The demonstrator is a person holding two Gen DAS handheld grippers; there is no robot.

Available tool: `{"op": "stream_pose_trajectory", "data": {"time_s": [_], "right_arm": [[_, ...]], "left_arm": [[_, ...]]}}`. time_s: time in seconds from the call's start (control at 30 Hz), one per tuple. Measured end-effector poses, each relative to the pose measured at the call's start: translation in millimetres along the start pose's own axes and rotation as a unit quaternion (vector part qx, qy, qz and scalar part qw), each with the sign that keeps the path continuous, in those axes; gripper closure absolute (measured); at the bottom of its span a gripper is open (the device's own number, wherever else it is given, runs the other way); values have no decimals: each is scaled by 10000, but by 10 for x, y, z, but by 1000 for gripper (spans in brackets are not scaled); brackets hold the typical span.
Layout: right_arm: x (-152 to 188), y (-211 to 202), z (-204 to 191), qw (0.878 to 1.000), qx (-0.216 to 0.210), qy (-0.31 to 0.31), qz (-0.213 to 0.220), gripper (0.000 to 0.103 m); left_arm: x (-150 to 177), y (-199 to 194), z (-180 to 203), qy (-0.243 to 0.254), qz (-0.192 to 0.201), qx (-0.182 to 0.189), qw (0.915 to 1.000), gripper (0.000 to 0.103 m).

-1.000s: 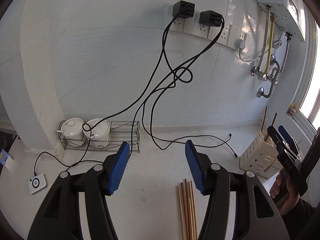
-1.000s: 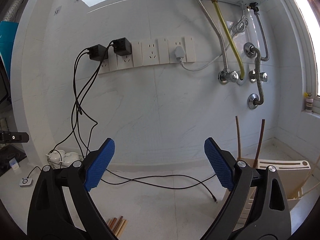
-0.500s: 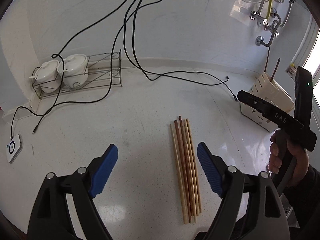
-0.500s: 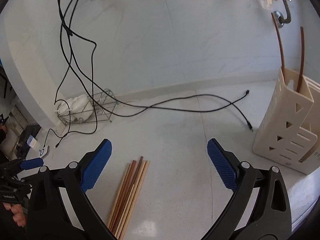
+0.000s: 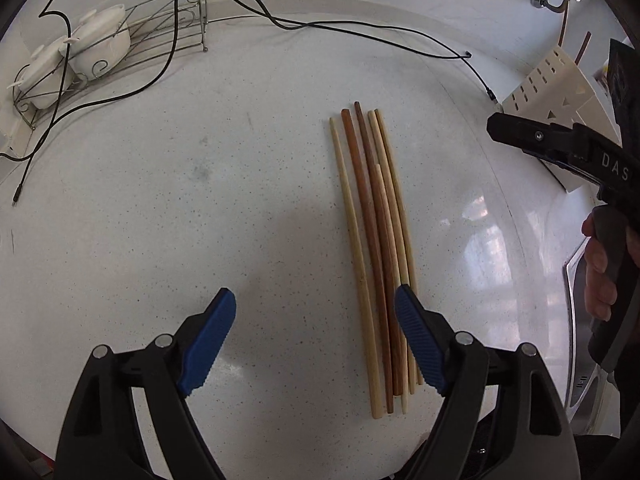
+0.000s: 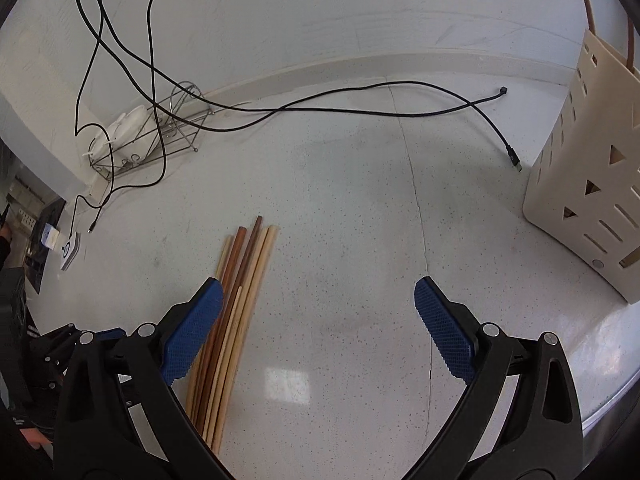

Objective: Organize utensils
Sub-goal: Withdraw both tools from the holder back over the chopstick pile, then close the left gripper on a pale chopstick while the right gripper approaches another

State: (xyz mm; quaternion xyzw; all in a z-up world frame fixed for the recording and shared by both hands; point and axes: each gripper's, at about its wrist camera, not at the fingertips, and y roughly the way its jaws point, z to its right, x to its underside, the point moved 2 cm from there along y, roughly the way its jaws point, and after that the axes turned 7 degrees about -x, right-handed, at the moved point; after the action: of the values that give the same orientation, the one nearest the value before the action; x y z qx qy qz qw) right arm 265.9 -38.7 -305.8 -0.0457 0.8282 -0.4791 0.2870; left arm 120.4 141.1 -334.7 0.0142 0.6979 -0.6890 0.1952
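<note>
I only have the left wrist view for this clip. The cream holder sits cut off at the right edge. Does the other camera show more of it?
Observer: Yes. The cream holder has triangle and slot cutouts on its side, and two brown sticks rise from its top.
Operator: Is the right gripper holding anything?
Observer: No. The right gripper is open and empty, over bare counter, with the chopsticks beside its left finger.
Operator: Anything left of the wire rack?
Observer: A small white device lies flat near the counter's edge.
</note>
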Motion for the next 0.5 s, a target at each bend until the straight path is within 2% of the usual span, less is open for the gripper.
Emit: {"op": "stream_pose_trajectory", "data": {"time_s": [0.07,0.5], "right_arm": [[18,42,7,9999,-31,51,-121,11],[-21,46,-24,9998,-70,14,-194,11]], "left_arm": [[-22,79,25,40,-93,-49,9999,23],[-137,397,141,235,-471,-516,9973,23]]}}
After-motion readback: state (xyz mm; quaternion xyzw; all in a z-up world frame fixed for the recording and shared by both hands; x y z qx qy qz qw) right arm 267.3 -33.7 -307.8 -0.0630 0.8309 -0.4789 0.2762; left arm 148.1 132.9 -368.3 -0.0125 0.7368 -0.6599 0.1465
